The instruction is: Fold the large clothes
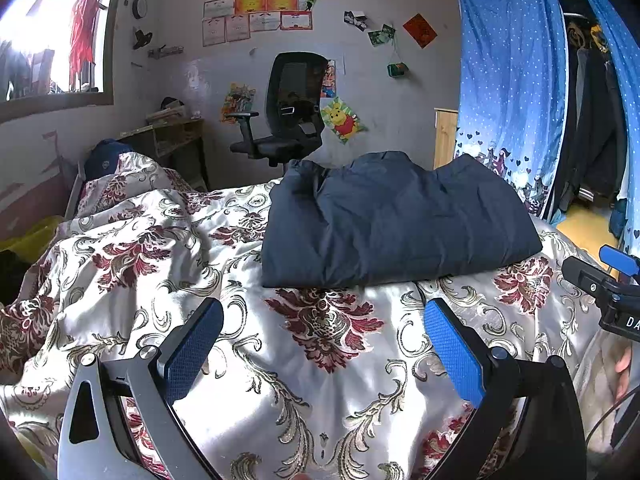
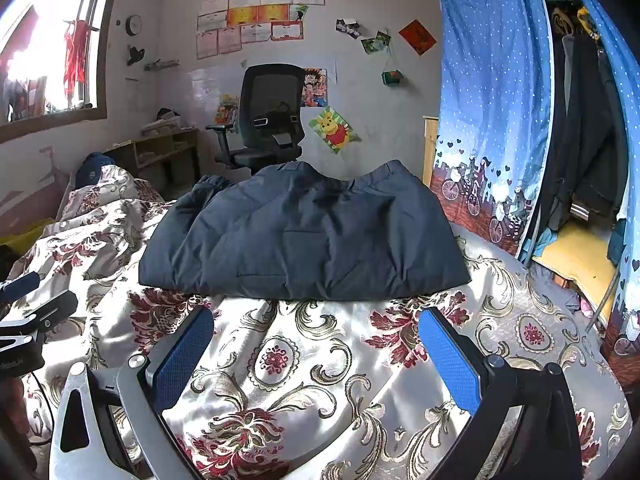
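A folded dark blue jacket (image 1: 396, 220) lies on a floral bedspread (image 1: 320, 360), in the centre of both views. The left claw (image 1: 324, 348) and the right claw (image 2: 316, 356) hover low in the frame just short of it, both spread wide and empty. An office chair (image 2: 268, 120) stands behind.
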Demonstrator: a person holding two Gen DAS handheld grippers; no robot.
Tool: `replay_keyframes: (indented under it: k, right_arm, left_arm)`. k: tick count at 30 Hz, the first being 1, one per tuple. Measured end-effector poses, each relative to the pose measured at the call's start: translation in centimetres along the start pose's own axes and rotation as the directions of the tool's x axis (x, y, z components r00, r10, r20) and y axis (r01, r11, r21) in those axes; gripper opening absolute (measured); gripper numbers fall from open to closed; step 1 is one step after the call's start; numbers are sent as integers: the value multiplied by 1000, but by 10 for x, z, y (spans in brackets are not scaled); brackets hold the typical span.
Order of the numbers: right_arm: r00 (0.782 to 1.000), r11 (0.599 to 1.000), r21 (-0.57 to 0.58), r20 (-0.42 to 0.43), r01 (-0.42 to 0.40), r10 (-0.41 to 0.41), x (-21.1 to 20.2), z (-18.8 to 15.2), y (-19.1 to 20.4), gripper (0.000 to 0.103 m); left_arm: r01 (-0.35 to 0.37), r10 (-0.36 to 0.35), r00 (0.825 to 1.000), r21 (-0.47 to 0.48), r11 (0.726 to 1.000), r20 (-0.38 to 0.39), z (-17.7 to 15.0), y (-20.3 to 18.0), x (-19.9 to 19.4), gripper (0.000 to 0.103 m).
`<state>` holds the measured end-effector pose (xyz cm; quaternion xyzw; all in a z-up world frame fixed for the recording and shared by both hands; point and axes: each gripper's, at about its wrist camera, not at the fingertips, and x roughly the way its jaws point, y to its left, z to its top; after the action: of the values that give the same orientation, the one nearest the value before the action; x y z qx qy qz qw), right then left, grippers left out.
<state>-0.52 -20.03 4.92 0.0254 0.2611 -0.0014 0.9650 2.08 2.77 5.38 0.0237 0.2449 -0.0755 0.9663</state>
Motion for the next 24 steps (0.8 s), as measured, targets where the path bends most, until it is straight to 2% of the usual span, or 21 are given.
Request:
replay_keyframes:
  k: [24]
  right_arm:
    - [1000, 1000, 0, -1, -1, 1, 0, 1, -1, 103]
  left_arm:
    - [-2, 2, 1000, 19, 1000, 5, 0, 3, -1, 98]
